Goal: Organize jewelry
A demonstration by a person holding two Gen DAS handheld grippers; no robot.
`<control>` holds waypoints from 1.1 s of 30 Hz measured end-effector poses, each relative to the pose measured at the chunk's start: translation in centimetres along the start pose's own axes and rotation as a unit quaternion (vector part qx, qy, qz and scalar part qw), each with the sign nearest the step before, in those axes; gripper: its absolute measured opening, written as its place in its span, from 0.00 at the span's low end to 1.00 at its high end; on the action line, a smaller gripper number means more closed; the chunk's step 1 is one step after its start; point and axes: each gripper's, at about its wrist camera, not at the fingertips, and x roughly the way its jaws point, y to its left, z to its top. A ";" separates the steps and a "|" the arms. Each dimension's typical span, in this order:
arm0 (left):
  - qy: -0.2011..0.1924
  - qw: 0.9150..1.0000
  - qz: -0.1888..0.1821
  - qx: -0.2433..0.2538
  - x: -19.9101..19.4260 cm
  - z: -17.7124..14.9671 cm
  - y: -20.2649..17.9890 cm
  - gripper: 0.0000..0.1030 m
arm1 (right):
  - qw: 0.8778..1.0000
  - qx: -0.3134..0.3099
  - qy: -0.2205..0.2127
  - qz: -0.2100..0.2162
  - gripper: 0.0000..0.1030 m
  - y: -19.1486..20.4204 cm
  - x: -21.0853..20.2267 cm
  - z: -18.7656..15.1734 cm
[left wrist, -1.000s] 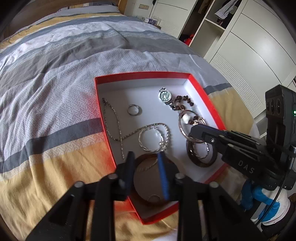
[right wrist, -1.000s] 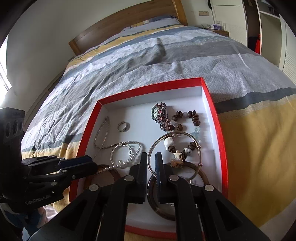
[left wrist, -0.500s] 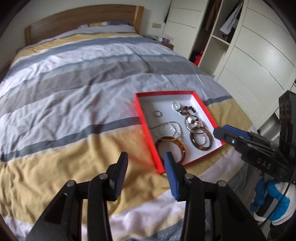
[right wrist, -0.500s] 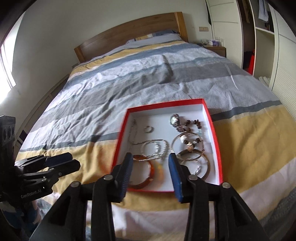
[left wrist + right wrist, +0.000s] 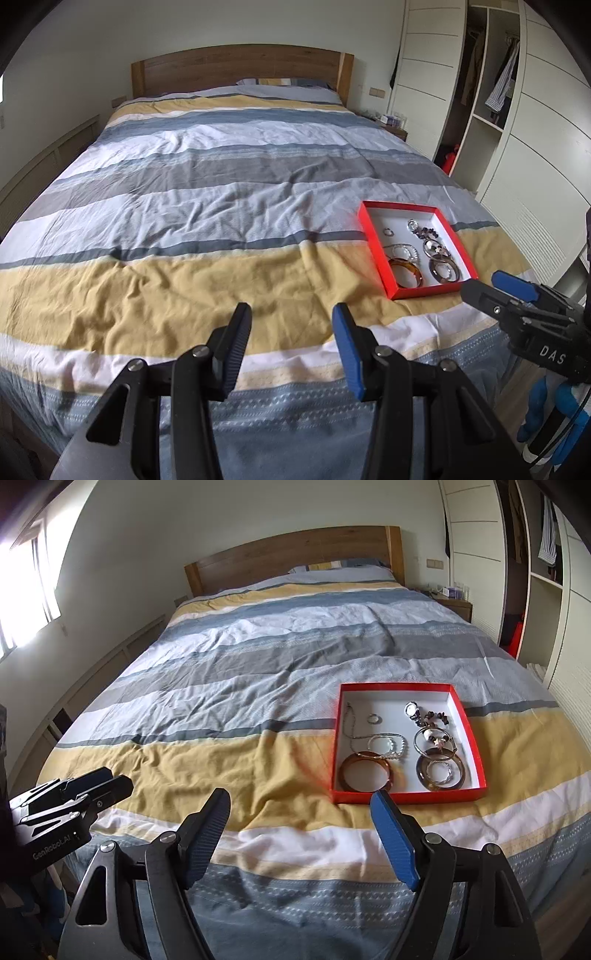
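— Changed just now?

— Backed off and lifted clear of the box (image 5: 406,796). Viewed close up a second ago, with jaws down among the pieces; viewed now from beyond the foot edge of the bed (image 5: 258,664), small and whole in both wrist views.

— Jaws?

— On the right gripper (image 5: 301,795): almost closed a second ago, just been opening, now spread wide with nothing between. On the left gripper (image 5: 291,309): just been opening a little further too, released and likewise empty.

— And the jewelry?

— All inside the box, by the look of it: bangle (image 5: 365,775), watch (image 5: 410,709), ring (image 5: 373,719), chain (image 5: 349,723), plus more bracelets. Nothing loose spotted on the bed. As for the box, lying flat near the foot edge, toward the right-hand corner as seen from the foot, well apart from both grippers.

— Meaning for the task?

— Probably done, or close to it: nothing carried off, nothing left outside. Harder to judge the order within, with bracelets overlapping at the near right corner of the box. Might still call for sorting or a lid, though no lid in view.
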 end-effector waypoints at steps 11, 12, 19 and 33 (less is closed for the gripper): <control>-0.043 0.998 0.041 -0.007 -4.0 -2.1 1.4 0.42 | 0.999 -0.029 -0.002 -0.025 0.99 3.4 -1.8 -2.2; -0.046 0.998 0.046 -0.007 -4.2 -2.1 1.4 0.42 | 0.999 -0.029 -0.003 -0.026 0.99 3.3 -1.9 -2.2; -0.054 0.997 0.055 0.000 -4.4 -2.0 1.0 0.42 | 0.999 -0.019 -0.011 -0.040 0.99 2.7 -2.1 -2.4; -0.018 0.998 0.058 -0.008 -2.0 -2.5 2.0 0.56 | 0.998 -0.018 0.008 -0.052 0.99 2.2 -0.7 -2.7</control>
